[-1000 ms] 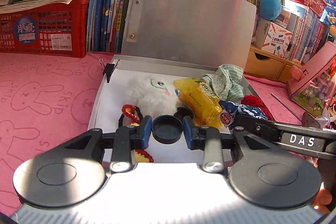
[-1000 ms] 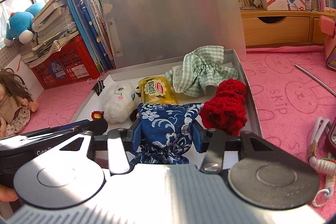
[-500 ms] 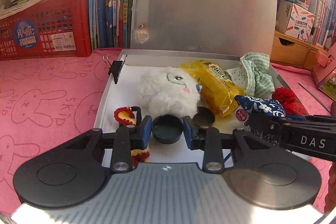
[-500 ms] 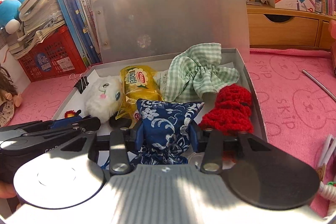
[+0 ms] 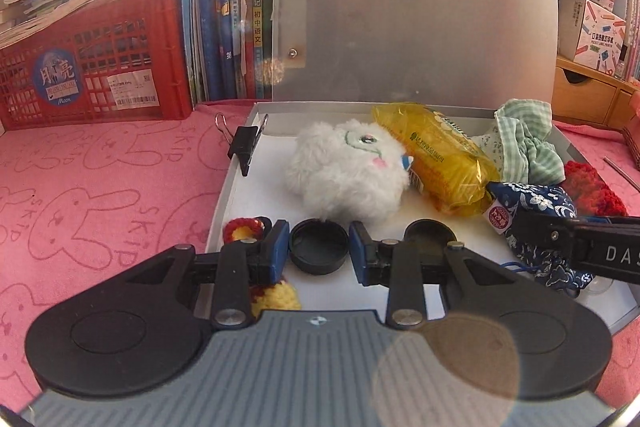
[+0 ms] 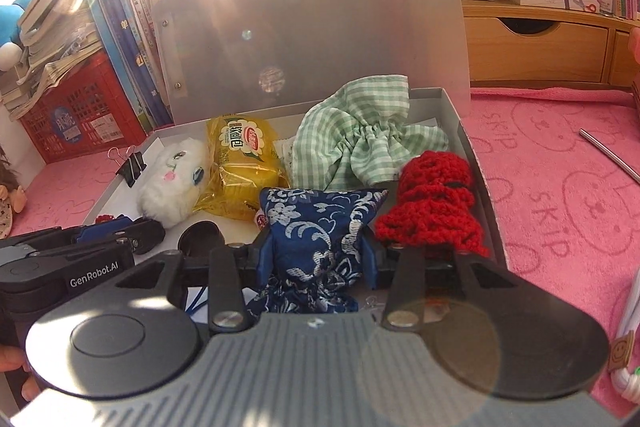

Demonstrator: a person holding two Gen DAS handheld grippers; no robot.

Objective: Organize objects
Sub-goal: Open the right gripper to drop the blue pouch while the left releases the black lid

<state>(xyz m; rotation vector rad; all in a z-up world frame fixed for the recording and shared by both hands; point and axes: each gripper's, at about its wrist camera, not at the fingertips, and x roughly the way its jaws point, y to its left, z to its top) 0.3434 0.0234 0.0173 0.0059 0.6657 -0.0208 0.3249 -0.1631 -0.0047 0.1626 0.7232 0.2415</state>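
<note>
The left tool (image 5: pixel 319 251) is pinching a small black cap (image 5: pixel 319 251) over the open grey box (image 5: pixel 240 187). The right tool (image 6: pixel 316 255) is squeezing a blue flowered pouch (image 6: pixel 320 227), sitting in the box beside the red knitted thing (image 6: pixel 432 203)

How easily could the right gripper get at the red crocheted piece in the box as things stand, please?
Probably not right away: the right gripper is shut on the blue floral pouch. The red crocheted piece lies uncovered just beside it, against the box wall, so once the pouch is released, likely yes.
</note>
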